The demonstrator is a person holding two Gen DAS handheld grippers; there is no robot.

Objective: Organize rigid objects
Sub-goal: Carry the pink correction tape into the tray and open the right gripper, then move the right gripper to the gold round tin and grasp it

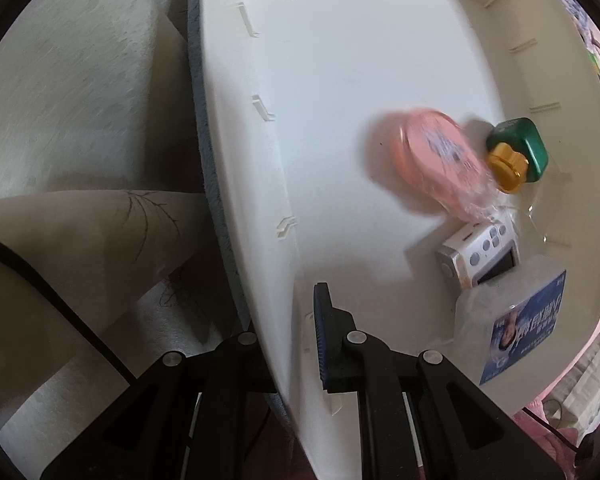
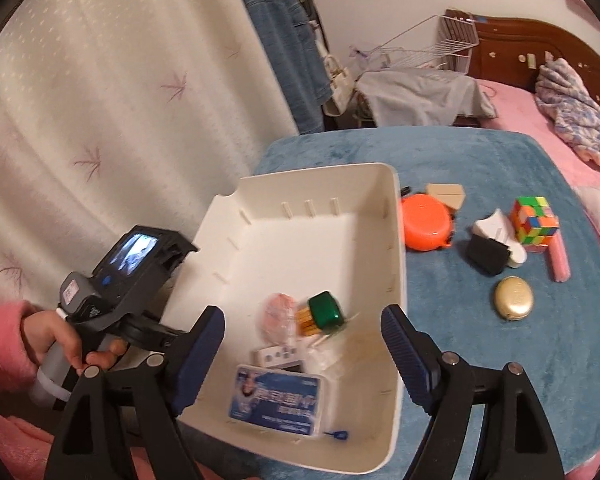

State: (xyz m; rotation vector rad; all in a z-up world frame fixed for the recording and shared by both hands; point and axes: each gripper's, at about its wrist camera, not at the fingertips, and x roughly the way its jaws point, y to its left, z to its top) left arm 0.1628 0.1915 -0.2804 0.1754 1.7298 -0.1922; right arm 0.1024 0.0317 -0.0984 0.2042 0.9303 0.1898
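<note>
Soft, even indoor light in both views, a little dim and warm, with no hard glare; only pale shadows under the things inside the white bin [image 1: 340, 60]. Strong fisheye bending and black corners at every edge. Motion blur on the pink round case [image 1: 432, 156] in the left wrist view, mild softness elsewhere.

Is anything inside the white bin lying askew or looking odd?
Yes. The pink tin is blurred and tilted, seemingly just dropped and unsettled, beside the green bottle, which lies on its side in the bin.
</note>
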